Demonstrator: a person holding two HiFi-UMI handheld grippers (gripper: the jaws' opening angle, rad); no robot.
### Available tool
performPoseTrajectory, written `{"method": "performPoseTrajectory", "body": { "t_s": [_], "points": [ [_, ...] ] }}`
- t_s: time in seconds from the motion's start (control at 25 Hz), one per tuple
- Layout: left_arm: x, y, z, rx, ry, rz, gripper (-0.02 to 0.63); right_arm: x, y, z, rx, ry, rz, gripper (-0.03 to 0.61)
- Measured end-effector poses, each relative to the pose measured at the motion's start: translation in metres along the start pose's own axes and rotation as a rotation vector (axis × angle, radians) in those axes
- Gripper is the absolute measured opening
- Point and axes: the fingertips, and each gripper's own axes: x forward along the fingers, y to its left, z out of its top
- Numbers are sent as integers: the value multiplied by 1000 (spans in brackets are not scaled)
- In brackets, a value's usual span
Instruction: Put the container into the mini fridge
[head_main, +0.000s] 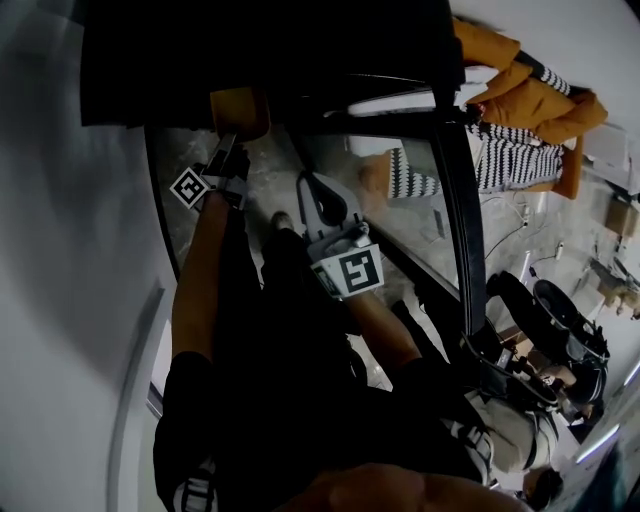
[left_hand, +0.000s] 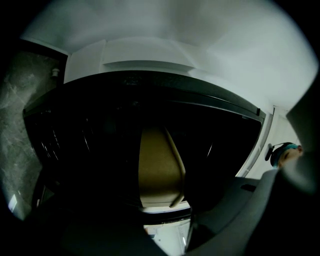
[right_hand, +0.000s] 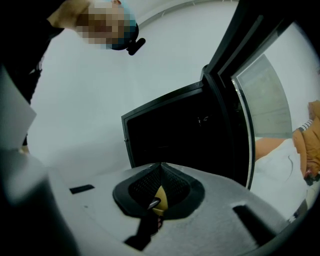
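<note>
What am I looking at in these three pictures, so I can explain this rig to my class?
There is no robot: a person wears a camera on the head and holds a two-jaw gripper in each hand. The head view looks down on both grippers; the other two pictures come from a camera riding on each gripper. The left gripper is closed on a tan container, held in front of the dark, open mini fridge. The right gripper has its jaws together and holds nothing. The fridge door stands open beside it. No tabletop shows.
</note>
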Motion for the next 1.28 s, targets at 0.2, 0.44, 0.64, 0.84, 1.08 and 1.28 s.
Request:
{"method": "performPoseTrajectory", "body": {
  "t_s": [0.2, 0.44, 0.64, 0.84, 1.08, 1.28],
  "points": [
    [-20, -6, 16, -2, -2, -11, 204, 3, 34, -1, 4, 0, 4, 2],
    [14, 29, -4, -36, 7, 3, 206, 8, -9, -15, 5, 11, -13, 2],
    [21, 30, -2, -46, 22, 13, 206, 13, -7, -9, 25, 6, -16, 2],
    [23, 41, 1, -60, -8, 33, 206, 9, -13, -15, 23, 14, -27, 2],
    [32, 42, -1, -36, -5, 46, 206, 4, -16, -16, 17, 15, -14, 2],
    [38, 38, -1, -39, -19, 33, 206, 3, -15, -16, 16, 12, -8, 2]
  ]
}}
